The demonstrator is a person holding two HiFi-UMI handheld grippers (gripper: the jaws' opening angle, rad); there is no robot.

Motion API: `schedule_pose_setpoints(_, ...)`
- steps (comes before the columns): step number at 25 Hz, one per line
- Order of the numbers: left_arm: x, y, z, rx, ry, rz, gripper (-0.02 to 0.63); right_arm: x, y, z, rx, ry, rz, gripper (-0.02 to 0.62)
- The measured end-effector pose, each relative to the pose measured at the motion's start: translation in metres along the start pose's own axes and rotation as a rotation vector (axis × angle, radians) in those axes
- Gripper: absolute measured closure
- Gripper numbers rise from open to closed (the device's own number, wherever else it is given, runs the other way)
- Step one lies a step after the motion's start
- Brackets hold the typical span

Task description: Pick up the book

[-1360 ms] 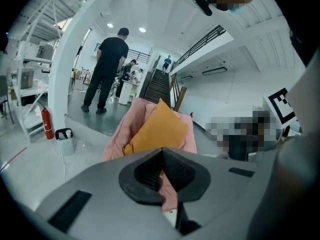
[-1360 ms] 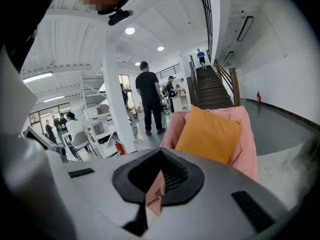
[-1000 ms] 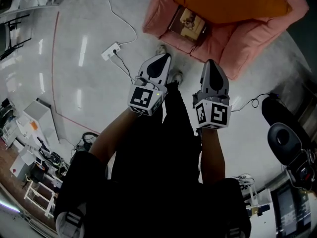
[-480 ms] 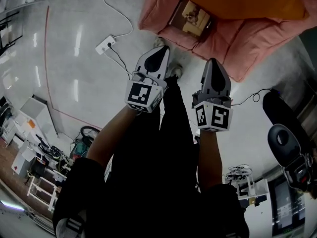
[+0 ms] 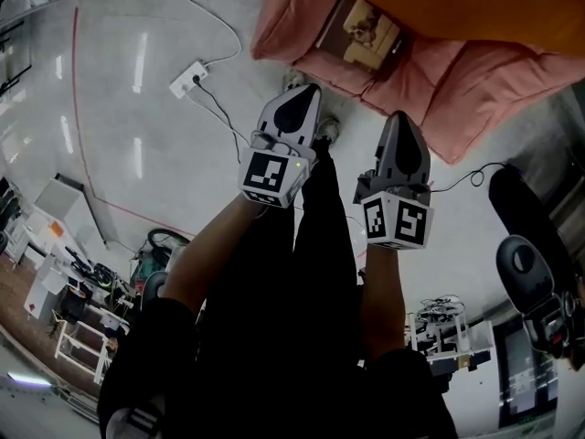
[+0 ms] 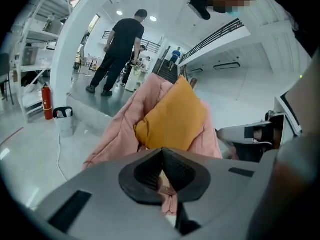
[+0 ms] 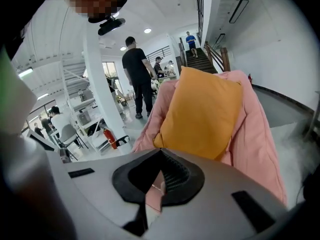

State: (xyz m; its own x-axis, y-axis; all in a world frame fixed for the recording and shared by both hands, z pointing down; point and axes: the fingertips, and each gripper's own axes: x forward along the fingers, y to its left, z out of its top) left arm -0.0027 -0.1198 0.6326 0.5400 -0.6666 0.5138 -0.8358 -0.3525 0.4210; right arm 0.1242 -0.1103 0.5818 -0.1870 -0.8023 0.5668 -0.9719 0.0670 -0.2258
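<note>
Both tools are held out low in front of the person, above the floor [image 5: 137, 117] and well short of the armchair [image 5: 430, 71]. The left tool [image 5: 294, 108] has its jaws together with nothing in them. The right tool [image 5: 400, 131] looks the same, its ribbed pads meeting at the tips and empty. The book [image 5: 361, 33] lies flat on the pink seat, close to the front edge and just beside the orange cushion [image 5: 475, 7], well apart from either tool. The step in hand seems to be the approach, and it would go best if one tool's jaws were parted before they reach the seat. The book is thin, stiff and rectangular, with a dark cover carrying a pale picture. It probably offers only its edge to pinch. The seat is padded, quilted-looking fabric that should give under pressure, so pressing one jaw down into it next to the book's near edge could let that jaw slide underneath. The cover may be smooth, so a bite well in from the edge, near the spine, would likely hold better than a corner nip. The plump cushion is soft and could be nudged aside.
</note>
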Motion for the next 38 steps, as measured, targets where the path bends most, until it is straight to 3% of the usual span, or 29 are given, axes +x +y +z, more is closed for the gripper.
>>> schedule_pose_setpoints(6, 0.016, 0.013, -0.026, -0.041, 0.020, 0.000, 0.598, 0.012, -0.004, -0.018, 0.023, 0.020, -0.032, 0.594)
schedule_pose_setpoints(19, 0.061, 0.040, -0.084, -0.090, 0.098, -0.021, 0.591, 0.031, -0.006, -0.042, 0.023, 0.045, -0.014, 0.594)
schedule_pose_setpoints(30, 0.092, 0.056, -0.121, -0.142, 0.150, -0.016, 0.466, 0.038, -0.010, -0.055, 0.019, 0.068, 0.014, 0.594)
schedule_pose_setpoints(38, 0.112, 0.064, -0.135, -0.162, 0.179, -0.015, 0.419, 0.042, -0.017, -0.058, 0.028, 0.071, 0.010, 0.594)
